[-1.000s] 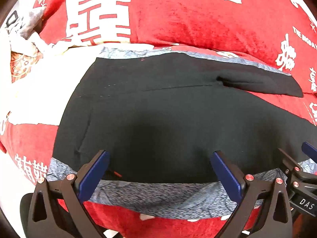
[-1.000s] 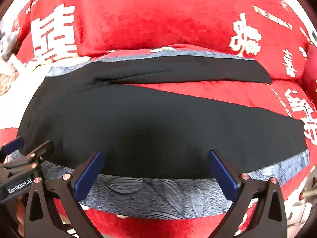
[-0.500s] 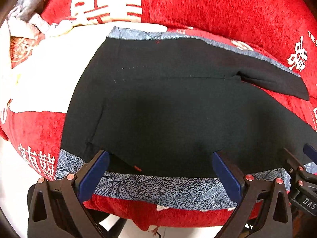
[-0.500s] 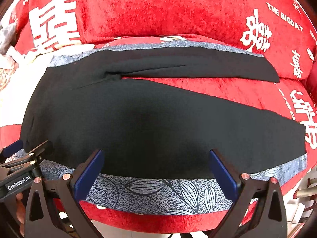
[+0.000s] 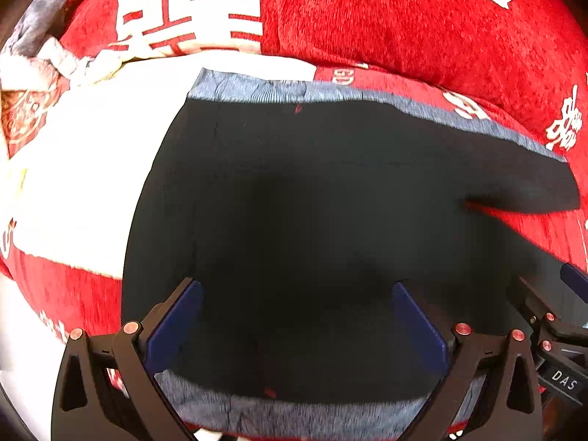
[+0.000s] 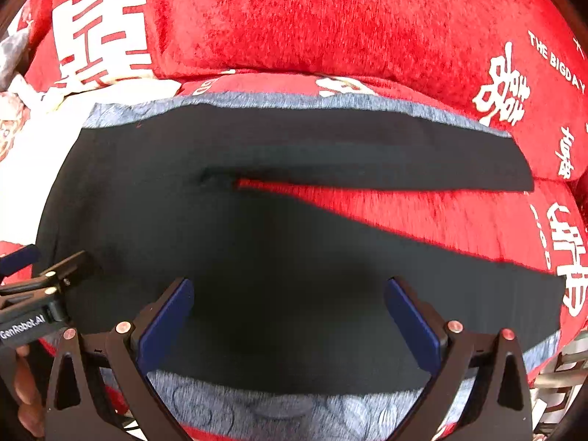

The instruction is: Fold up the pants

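Black pants (image 5: pixel 312 202) lie spread flat on a red couch seat, waist to the left and the two legs running right. In the right wrist view the pants (image 6: pixel 257 242) show a red gap between the far leg (image 6: pixel 386 161) and the near leg (image 6: pixel 459 286). My left gripper (image 5: pixel 297 316) hangs open over the near edge of the waist part, nothing between its blue pads. My right gripper (image 6: pixel 290 312) is open above the near leg's near edge. Each gripper shows at the other view's edge: the right gripper (image 5: pixel 551 323) and the left gripper (image 6: pixel 40 294).
A grey patterned strip (image 6: pixel 294 411) borders the pants along the seat front and back. Red cushions with white characters (image 6: pixel 330 25) rise behind. A white cloth (image 5: pixel 84 169) and a crumpled bundle (image 5: pixel 33 58) lie to the left. A hand (image 6: pixel 25 400) holds the left gripper.
Both grippers have moved forward and down toward the pants' near edge, so the cloth now fills more of each view. Both stay open.
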The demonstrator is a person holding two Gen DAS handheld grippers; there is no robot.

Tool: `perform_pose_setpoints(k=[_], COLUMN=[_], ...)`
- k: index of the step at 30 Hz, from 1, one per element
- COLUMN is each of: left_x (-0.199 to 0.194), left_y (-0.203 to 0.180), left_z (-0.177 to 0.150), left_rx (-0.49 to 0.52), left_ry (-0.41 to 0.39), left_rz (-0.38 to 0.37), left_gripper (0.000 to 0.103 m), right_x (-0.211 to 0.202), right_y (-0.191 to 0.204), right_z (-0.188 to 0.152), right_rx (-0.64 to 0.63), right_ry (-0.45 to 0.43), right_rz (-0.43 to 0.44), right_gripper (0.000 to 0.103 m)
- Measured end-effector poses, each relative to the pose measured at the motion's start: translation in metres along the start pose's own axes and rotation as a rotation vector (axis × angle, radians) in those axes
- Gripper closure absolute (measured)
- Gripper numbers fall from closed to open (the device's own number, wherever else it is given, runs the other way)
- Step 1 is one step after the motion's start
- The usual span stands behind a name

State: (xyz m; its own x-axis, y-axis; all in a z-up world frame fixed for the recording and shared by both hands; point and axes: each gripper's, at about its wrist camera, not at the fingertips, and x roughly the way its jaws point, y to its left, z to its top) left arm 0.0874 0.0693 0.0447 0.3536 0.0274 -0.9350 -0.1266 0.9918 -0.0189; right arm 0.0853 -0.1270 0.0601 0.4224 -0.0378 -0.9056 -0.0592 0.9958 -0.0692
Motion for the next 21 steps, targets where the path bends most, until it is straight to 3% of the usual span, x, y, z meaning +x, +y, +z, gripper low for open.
perform_pose_setpoints(k=[13, 21], left_x=[0.035, 0.055], left_y=[-0.012, -0.003], left_z=[0.053, 0.08], left_rx=[0.034, 0.03], left_ry=[0.015, 0.022], left_rz=[-0.005, 0.019], left_gripper=[0.0, 0.0], right_x=[0.043, 0.07], right_y=[0.012, 0.031], right_z=[0.068, 0.111], right_rx=[-0.093, -0.176], right_ry=[0.029, 0.04], right_rz=[-0.002, 0.08], right_gripper=[0.0, 0.0])
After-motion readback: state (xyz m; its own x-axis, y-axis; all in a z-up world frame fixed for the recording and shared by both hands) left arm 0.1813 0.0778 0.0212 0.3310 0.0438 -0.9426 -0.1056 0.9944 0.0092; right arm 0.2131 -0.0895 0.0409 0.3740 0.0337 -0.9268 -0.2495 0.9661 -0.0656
